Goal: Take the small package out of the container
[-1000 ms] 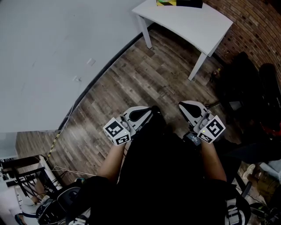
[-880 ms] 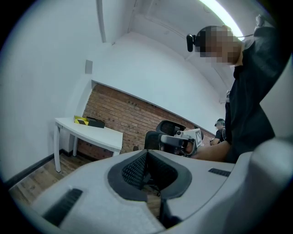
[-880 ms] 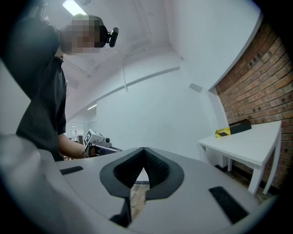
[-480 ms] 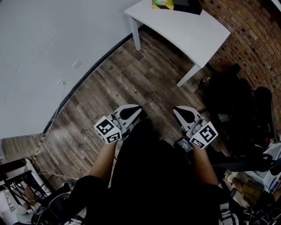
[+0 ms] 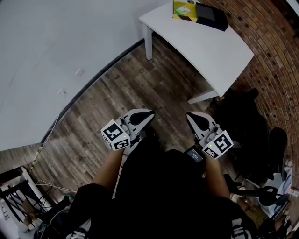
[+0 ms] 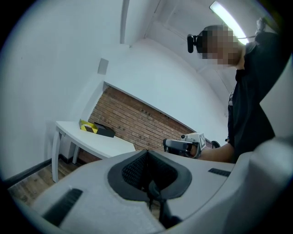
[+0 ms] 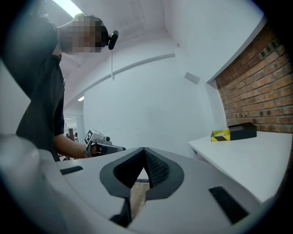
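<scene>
Wooden floor point(image 5: 117, 102) fills most of the head view; the white wall point(image 5: 56, 42) lies left of the white table point(image 5: 205, 42) and the brick wall point(image 5: 275, 56) runs along the table's right side.

The person stands well short of the table, on its near side, with both tools held out over the floor.

Left gripper point(image 5: 145, 114) – jaws brought together, nothing between them. Right gripper point(image 5: 195, 116) – jaws likewise pressed together and empty. Both point toward the table, well apart from it.

At the table's far end, a yellow-and-black striped container point(image 5: 183, 9) touches a black box point(image 5: 212, 16) on its right. The small package cannot be made out at this range.
</scene>
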`<state>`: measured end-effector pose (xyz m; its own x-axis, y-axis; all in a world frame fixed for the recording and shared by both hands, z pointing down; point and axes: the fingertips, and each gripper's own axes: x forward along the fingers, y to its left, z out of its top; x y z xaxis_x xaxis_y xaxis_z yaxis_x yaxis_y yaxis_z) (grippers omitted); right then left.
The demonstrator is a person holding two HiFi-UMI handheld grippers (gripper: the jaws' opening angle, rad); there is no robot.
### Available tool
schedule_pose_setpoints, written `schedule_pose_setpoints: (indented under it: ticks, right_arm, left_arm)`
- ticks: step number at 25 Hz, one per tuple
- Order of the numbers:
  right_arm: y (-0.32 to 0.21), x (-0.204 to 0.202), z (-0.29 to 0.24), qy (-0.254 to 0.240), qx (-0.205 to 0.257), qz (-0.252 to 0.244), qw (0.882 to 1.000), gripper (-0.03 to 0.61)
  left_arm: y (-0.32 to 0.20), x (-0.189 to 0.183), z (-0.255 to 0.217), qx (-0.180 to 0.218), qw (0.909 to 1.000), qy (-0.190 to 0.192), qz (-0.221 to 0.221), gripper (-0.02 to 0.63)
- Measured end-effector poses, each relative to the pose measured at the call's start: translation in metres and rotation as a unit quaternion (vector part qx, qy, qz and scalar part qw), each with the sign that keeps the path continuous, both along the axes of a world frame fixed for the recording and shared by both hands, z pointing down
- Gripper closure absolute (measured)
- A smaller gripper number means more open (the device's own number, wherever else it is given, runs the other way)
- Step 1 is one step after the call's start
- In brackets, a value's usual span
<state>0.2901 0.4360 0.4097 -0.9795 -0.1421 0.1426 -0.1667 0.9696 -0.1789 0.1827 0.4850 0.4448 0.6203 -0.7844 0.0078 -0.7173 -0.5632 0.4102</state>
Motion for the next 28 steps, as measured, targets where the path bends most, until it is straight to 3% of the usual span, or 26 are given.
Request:
schedule_pose_setpoints:
  ticks: [5,9,15,22,28]
  right_arm:
    - [-0.035,-0.034,0.005,0.005,-0.006,0.011,1.000,0.574]
    - [-0.064,-0.048,0.010,0.017,-0.012,0.011,1.000,0.574]
    - [-0.119,-0.094,0.018,0.011,-0.012,-0.010,1.000,0.574]
    - [-0.219,-0.147,0.002,-0.010,-0.010,-0.042,0.999,0.574]
    - [-0.302,-0.170,-0.010,-0.018,-0.009,-0.050,0.999,0.574]
  left_arm:
    - [-0.036,-0.030,0.013,-0.002,0.9999,0.003,0.011,0.598]
    - [-0.062,-0.057,0.013,-0.003,0.9998,0.019,-0.011,0.598]
    - [-0.113,-0.119,0.019,0.002,0.9986,0.000,-0.054,0.598]
    - [-0.205,-0.180,-0.021,0.022,0.9950,-0.027,-0.093,0.598]
    - [-0.287,-0.194,-0.041,0.033,0.9941,-0.032,-0.098,0.598]
